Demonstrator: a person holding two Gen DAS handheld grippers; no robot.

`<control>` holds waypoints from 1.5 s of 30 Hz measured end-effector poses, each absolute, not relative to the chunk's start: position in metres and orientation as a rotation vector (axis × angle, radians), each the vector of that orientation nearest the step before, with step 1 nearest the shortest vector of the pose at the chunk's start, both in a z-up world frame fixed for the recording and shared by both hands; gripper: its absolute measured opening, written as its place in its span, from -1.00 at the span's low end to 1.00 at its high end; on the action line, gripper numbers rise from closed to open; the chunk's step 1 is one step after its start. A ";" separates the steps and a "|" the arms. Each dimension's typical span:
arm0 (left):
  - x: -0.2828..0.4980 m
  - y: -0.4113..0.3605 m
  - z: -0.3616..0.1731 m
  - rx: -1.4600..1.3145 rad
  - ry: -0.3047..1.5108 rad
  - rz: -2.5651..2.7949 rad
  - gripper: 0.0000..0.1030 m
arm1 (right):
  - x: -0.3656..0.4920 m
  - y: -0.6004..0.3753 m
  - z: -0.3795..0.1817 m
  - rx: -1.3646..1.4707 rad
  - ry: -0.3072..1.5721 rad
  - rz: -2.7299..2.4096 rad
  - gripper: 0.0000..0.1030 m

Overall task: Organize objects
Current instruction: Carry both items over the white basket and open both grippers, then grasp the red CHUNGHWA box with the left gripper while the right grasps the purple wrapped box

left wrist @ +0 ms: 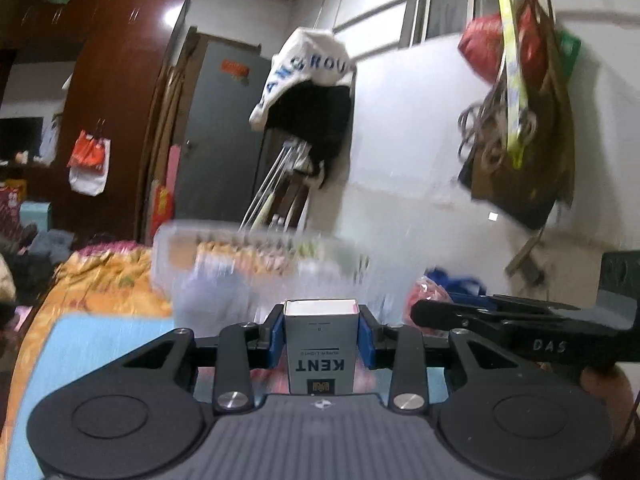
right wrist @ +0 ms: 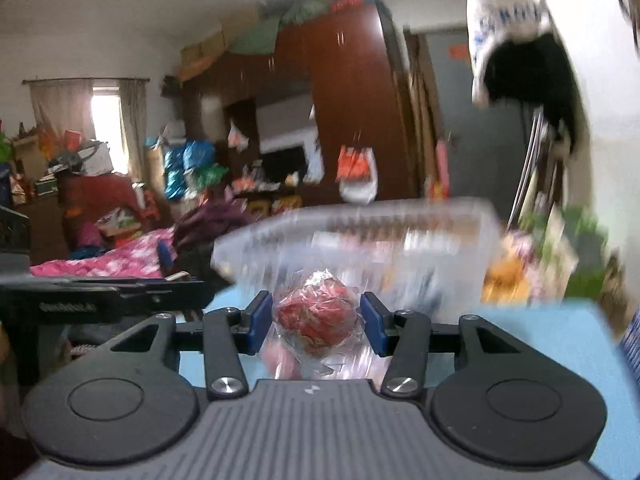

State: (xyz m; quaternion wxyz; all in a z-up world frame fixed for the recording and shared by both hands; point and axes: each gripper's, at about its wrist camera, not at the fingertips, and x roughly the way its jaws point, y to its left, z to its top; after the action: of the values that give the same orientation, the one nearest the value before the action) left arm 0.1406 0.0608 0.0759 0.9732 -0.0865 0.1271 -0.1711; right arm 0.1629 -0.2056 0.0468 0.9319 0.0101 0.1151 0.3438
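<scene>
My left gripper (left wrist: 321, 332) is shut on a grey KENT cigarette box (left wrist: 320, 354), which stands upright between the blue pads (left wrist: 276, 338). My right gripper (right wrist: 317, 322) is shut on a red ball wrapped in crinkled clear film (right wrist: 316, 320). A clear plastic bin (left wrist: 256, 256) holding several items lies just beyond both grippers, blurred; it also shows in the right wrist view as the bin (right wrist: 360, 240). The right gripper's black body (left wrist: 500, 320) shows at the right of the left wrist view. The left gripper's body (right wrist: 100, 296) shows at the left of the right wrist view.
Both grippers hang over a light blue surface (left wrist: 100, 360) on a bed with an orange patterned cover (left wrist: 104, 280). A white cap and black garment (left wrist: 308, 92) hang ahead by a grey door (left wrist: 224, 132). Bags (left wrist: 516, 120) hang on the right wall, and a brown wardrobe (right wrist: 352, 100) stands behind.
</scene>
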 end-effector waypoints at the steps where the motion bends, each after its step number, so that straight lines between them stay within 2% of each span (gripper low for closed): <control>1: 0.149 0.061 0.087 -0.181 0.254 -0.345 -0.22 | 0.165 -0.203 0.060 0.015 0.206 0.693 0.01; 7: 0.234 0.069 0.121 -0.232 0.316 -0.246 -0.22 | 0.231 -0.160 0.106 -0.070 0.232 0.574 0.01; 9: 0.253 0.066 0.118 -0.211 0.334 -0.252 0.02 | 0.251 -0.149 0.102 -0.091 0.279 0.563 0.02; 10: 0.262 0.063 0.114 -0.190 0.357 -0.256 0.40 | 0.257 -0.145 0.098 -0.100 0.289 0.566 0.03; 11: 0.268 0.062 0.111 -0.177 0.372 -0.246 0.46 | 0.262 -0.140 0.093 -0.128 0.298 0.552 0.13; 12: 0.269 0.063 0.108 -0.176 0.369 -0.220 0.46 | 0.263 -0.138 0.089 -0.151 0.305 0.522 0.40; 13: 0.267 0.065 0.108 -0.181 0.358 -0.212 0.46 | 0.261 -0.138 0.087 -0.164 0.304 0.498 0.57; 14: 0.261 0.067 0.108 -0.186 0.345 -0.218 0.46 | 0.257 -0.140 0.084 -0.165 0.299 0.500 0.87; 15: 0.252 0.069 0.109 -0.194 0.324 -0.225 0.46 | 0.251 -0.145 0.084 -0.160 0.295 0.517 0.97; 16: 0.239 0.069 0.109 -0.193 0.297 -0.225 0.47 | 0.243 -0.150 0.084 -0.151 0.286 0.532 0.97; 19: 0.187 0.062 0.099 -0.154 0.234 -0.258 0.78 | 0.220 -0.172 0.087 -0.108 0.258 0.552 1.00; 20: 0.173 0.058 0.093 -0.132 0.231 -0.277 0.81 | 0.212 -0.181 0.088 -0.083 0.246 0.565 1.00; 23: 0.156 0.046 0.067 -0.062 0.294 -0.375 0.82 | 0.197 -0.207 0.081 0.002 0.229 0.620 1.00; 29: 0.177 0.017 0.028 0.074 0.452 -0.314 0.82 | 0.205 -0.227 0.075 0.034 0.254 0.619 1.00; 37: 0.208 0.010 0.002 0.083 0.588 -0.257 0.81 | 0.214 -0.235 0.047 0.100 0.305 0.595 1.00; 39: 0.212 0.012 -0.004 0.059 0.607 -0.264 0.55 | 0.217 -0.233 0.040 0.092 0.332 0.595 1.00; 40: 0.211 0.015 -0.006 0.046 0.612 -0.257 0.23 | 0.218 -0.230 0.036 0.084 0.347 0.594 1.00; 45: 0.176 0.048 0.008 -0.074 0.456 -0.214 0.21 | 0.217 -0.217 0.015 0.068 0.388 0.604 1.00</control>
State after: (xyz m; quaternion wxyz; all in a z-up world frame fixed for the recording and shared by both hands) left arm 0.1757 0.0484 0.0077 0.9678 -0.0365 0.2254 -0.1060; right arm 0.2169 -0.2166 0.0153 0.9357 0.0333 0.1899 0.2954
